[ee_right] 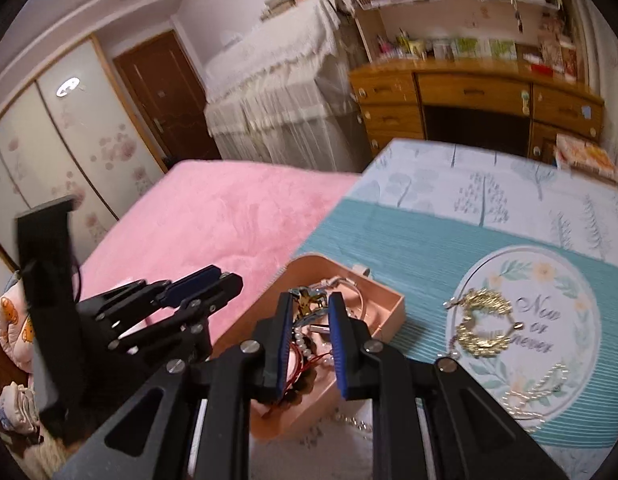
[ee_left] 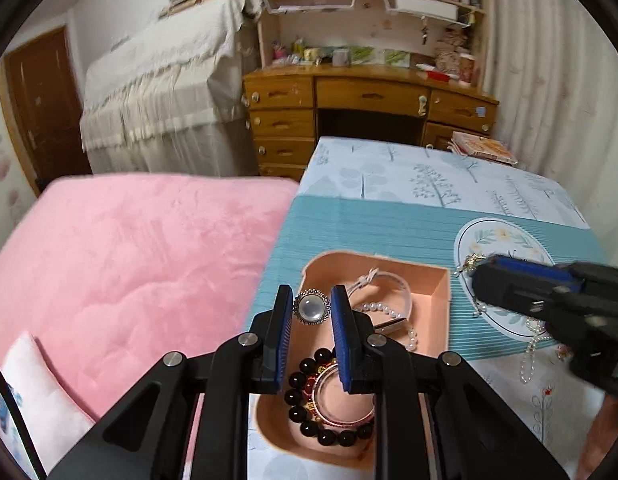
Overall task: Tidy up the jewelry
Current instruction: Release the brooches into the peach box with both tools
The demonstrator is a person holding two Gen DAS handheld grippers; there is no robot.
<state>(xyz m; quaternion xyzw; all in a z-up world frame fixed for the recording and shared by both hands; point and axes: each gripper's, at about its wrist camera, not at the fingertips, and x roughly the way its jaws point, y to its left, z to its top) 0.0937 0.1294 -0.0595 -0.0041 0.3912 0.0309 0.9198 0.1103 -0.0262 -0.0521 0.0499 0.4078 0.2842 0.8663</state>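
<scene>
Jewelry tray [ee_left: 437, 280], pink and rectangular, set on a teal ribbed mat [ee_left: 369, 232] over a pale tree-print tablecloth [ee_left: 429, 172].

Bordered by a pink plush blanket [ee_left: 129, 260], facing a wooden desk [ee_left: 365, 96] under crowded bookshelves. Inside the tray: dark bead bracelet [ee_left: 309, 368], pearl strand [ee_left: 383, 310], round silver-rimmed pearl brooch [ee_left: 311, 307]; gold leaf brooch [ee_right: 485, 320] loose on the mat. Left gripper [ee_left: 312, 290] tilted down toward the tray, pads narrowly parted, nothing plainly pinched. Right gripper [ee_right: 309, 298] tilted down likewise, pads slightly apart, nothing clearly held.

table [ee_right: 449, 184] under teal cloth bears pink tray [ee_left: 433, 286], gold piece [ee_right: 483, 322], perhaps pearls [ee_right: 537, 392].
</scene>
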